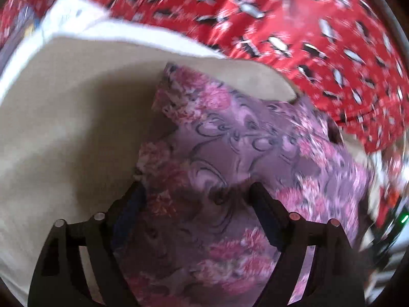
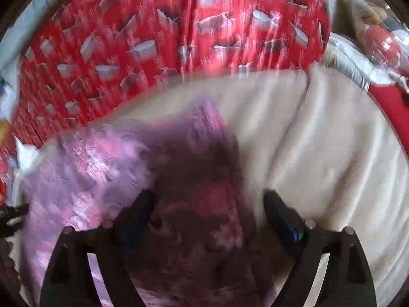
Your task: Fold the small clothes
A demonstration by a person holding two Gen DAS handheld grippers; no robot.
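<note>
A small purple garment with pink flower print point(image 1: 230, 140) lies on a cream blanket point(image 1: 64, 128). In the left wrist view, my left gripper point(image 1: 195, 192) hovers over the garment's near part. Its jaws stand wide, with the left fingertip point(image 1: 135, 194) at the cloth's left edge and the pads not pressing. The right wrist view is blurred. It shows the same garment point(image 2: 89, 168) under my right gripper point(image 2: 209, 197), partly in its shadow. Those jaws are also wide apart, the right fingertip point(image 2: 273, 199) over bare blanket point(image 2: 332, 140).
A red cloth with a black-and-white pattern point(image 1: 294, 25) point(image 2: 153, 38) lies beyond the blanket. A white cloth point(image 1: 69, 15) sits at the far left of it. Clear plastic bags with things inside point(image 2: 378, 25) lie at the far right.
</note>
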